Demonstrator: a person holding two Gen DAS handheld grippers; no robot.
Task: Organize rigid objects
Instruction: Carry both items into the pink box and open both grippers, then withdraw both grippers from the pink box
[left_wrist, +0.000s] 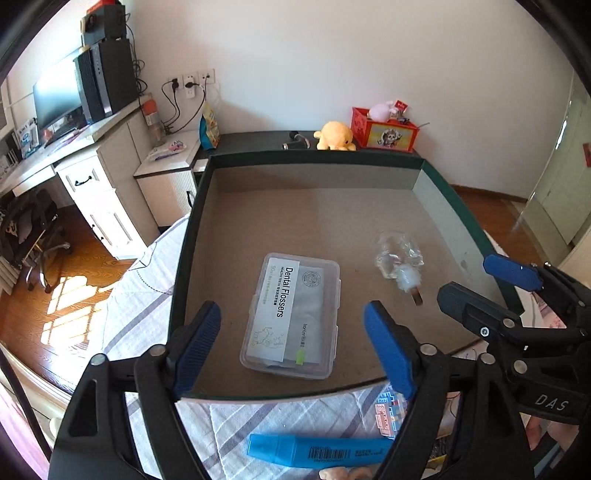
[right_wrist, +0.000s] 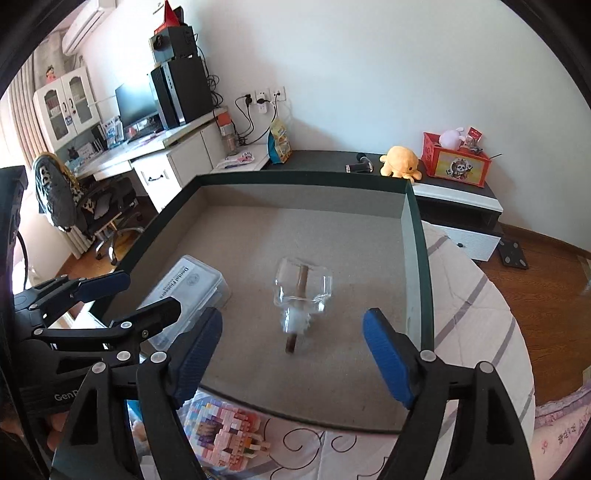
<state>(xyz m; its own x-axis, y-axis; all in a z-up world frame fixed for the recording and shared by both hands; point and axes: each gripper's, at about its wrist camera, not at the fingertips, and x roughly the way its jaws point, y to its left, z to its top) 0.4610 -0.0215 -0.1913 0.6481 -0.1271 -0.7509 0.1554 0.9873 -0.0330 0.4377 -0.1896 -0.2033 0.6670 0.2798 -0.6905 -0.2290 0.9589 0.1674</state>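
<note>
Both grippers wide apart and empty above the tray (left_wrist: 186, 236).

The floss box (left_wrist: 291, 314) lies flat at the tray's 7 o'clock, long axis toward 12; the left gripper (left_wrist: 291, 343) and right gripper (right_wrist: 293, 354) grasp nothing. Only the left view shows the blue marker (left_wrist: 317, 450); the right view shows the stick's (right_wrist: 295, 306) length toward 12 through the clear glass piece (right_wrist: 303, 288).

1. Your left gripper (left_wrist: 291, 347) had black angular arms, each ending in a ribbed blue pad (left_wrist: 197, 345).
2. Round silver rivets dotted the black arms just behind those pads.
3. Your right gripper (right_wrist: 291, 356) was built the same way: black struts with triangular cut-outs and blue pads (right_wrist: 388, 358).
4. Beside the left gripper, the right one's black body bore pale lettering reading "DAS" and a small cross-head screw.
5. Beside the right gripper, the left one's body showed white lettering beginning "Gen", with the rest hidden.
</note>
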